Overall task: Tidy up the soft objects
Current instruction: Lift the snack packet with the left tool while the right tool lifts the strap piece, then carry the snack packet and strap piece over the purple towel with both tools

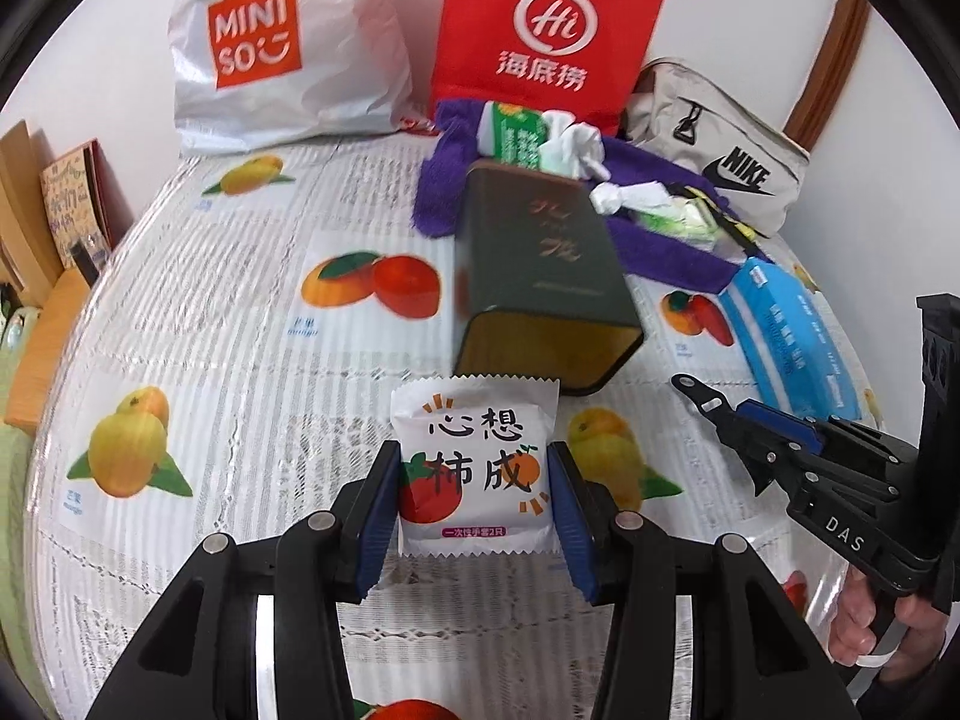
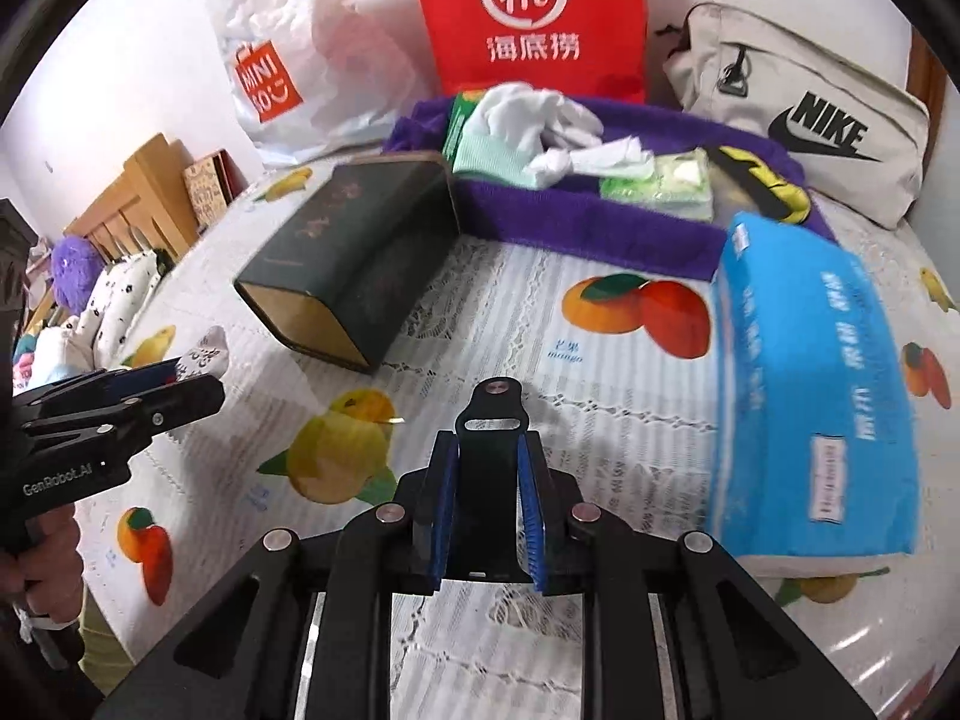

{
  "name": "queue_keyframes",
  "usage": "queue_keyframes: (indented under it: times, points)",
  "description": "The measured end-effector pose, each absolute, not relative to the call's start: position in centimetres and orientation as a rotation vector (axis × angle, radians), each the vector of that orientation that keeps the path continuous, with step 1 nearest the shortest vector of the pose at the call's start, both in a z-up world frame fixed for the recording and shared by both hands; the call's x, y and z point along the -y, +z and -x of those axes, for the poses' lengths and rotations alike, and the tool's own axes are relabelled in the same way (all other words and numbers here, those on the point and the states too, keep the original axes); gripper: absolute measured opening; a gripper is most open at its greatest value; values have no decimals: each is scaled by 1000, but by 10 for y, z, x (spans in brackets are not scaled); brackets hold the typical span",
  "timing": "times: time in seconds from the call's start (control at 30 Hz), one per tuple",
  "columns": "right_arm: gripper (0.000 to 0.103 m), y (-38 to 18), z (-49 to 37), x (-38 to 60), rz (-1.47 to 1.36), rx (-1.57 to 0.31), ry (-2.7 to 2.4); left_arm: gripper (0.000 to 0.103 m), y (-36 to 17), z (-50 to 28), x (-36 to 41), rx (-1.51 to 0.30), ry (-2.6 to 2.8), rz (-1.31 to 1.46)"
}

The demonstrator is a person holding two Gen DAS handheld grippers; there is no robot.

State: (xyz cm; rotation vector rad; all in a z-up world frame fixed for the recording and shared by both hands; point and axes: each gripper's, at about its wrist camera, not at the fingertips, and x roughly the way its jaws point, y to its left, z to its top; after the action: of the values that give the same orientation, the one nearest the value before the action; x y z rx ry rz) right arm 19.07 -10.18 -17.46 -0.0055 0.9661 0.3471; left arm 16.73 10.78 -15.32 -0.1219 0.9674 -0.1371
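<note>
My left gripper (image 1: 474, 480) is shut on a white snack-style packet (image 1: 474, 468) printed with a persimmon and an orange, held above the table. A dark green tin (image 1: 540, 276) lies on its side just beyond it, its open end towards me. My right gripper (image 2: 480, 468) is shut on a flat black clip-like piece (image 2: 491, 456); it also shows in the left wrist view (image 1: 720, 414). A blue tissue pack (image 2: 810, 396) lies to its right. A purple towel (image 2: 588, 222) at the back carries white cloths, green tissue packs and a yellow-black item.
A fruit-print tablecloth (image 2: 540, 348) covers the table. A MINISO plastic bag (image 1: 270, 42), a red paper bag (image 1: 540, 30) and a beige Nike pouch (image 1: 720, 144) stand along the back wall. A wooden rack and plush items (image 2: 108, 276) are at the left.
</note>
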Motion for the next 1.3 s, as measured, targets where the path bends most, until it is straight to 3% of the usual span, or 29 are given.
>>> queue_keyframes:
  times: [0.67,1.3]
  points:
    - [20,-116,-187,145,-18,-860,343,45,-99,-178,-70,-875,-185,94]
    - [20,-83,-239,178,-45,-789,314,45,-77,-249,-41,-865,-223,68]
